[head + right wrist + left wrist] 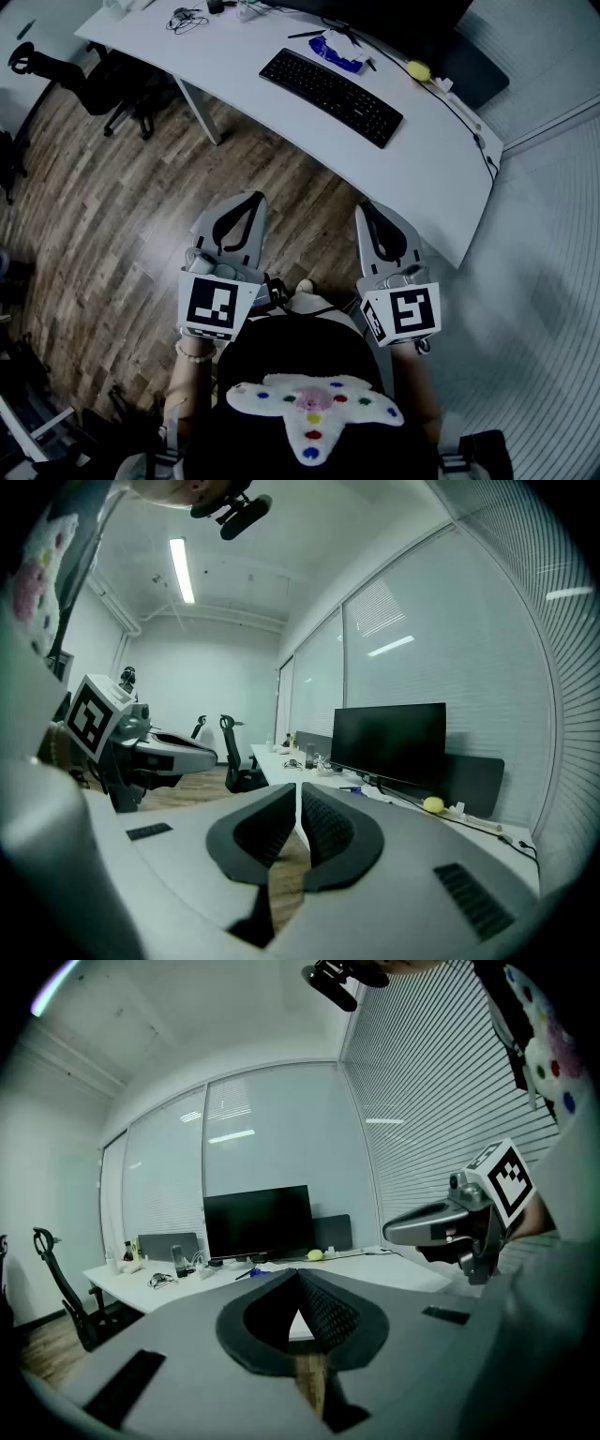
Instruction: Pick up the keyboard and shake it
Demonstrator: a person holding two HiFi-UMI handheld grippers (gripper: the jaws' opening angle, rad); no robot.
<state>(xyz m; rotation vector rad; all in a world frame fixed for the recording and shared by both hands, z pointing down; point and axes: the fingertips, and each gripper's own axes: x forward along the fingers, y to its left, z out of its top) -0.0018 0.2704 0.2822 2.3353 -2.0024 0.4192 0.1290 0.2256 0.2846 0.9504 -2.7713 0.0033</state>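
Head view: a flat, black, rectangular keyboard (pixel 330 97) lies slantwise on the smooth white table (pixel 234 66), close to its curved near edge. A crumpled blue thing (pixel 336 52) sits just behind it, and a round yellow ball (pixel 418 69) lies toward the table's right end. Both grey hand-held grippers, left (pixel 251 198) and right (pixel 367 208), hang over the wood-plank floor (pixel 112 216), apart from the table.

Left gripper view: its ribbed black pads (pixel 323 1312) meet, with nothing between them. A dark monitor (pixel 258 1222) stands at the table's far edge.

Right gripper view: its jaws are together too, empty.
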